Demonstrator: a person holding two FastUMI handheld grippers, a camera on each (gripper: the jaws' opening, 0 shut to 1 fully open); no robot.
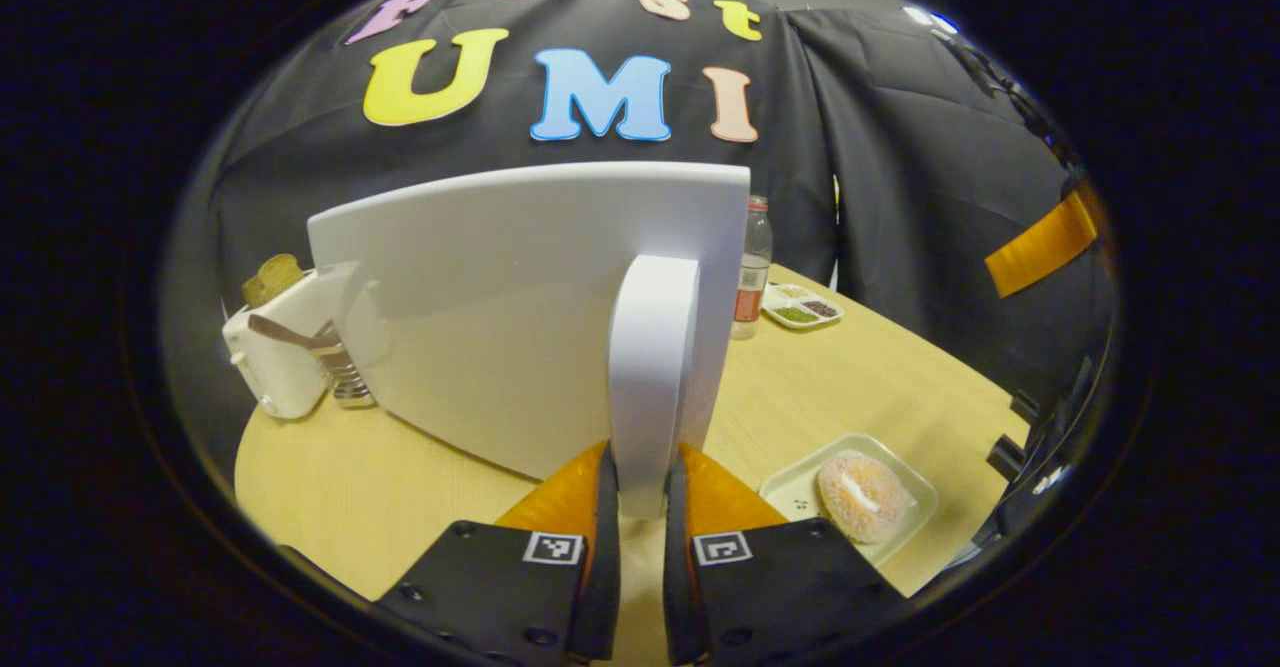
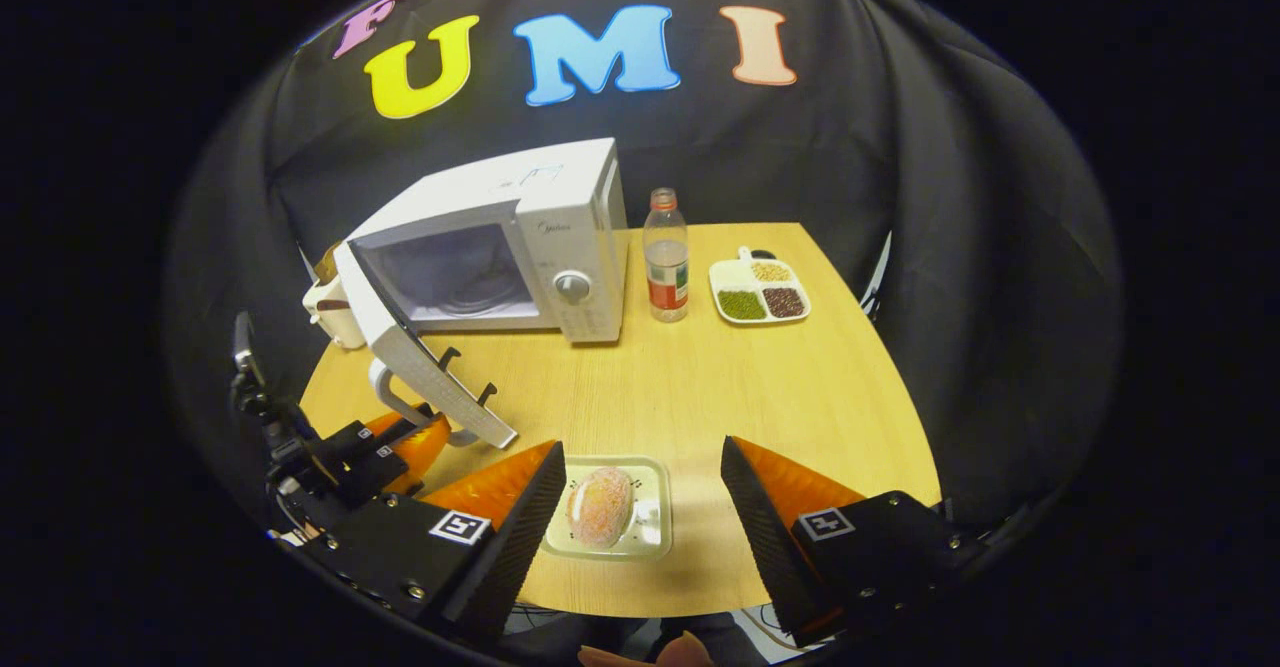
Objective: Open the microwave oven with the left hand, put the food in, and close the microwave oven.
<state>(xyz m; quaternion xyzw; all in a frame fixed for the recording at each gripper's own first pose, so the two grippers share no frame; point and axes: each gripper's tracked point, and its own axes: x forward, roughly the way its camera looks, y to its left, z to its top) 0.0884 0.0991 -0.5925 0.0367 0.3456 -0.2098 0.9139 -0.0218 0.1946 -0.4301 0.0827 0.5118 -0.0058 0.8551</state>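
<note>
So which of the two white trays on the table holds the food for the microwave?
The plain tray nearest the right tool, carrying one round sugared pastry. The other, the divided tray beside the bottle, holds small heaps of beans.

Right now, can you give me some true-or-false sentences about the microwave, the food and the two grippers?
1. The white microwave oven's door is closed. False: it hangs open.
2. The left gripper is shut on the door's white curved handle. True.
3. The pink sugary doughnut is inside the microwave oven. False: it lies on a pale rectangular tray on the wooden table.
4. The right gripper is open, not holding anything. True.
5. The clear plastic bottle lies on its side. False: it stands upright beside the microwave oven.
</note>
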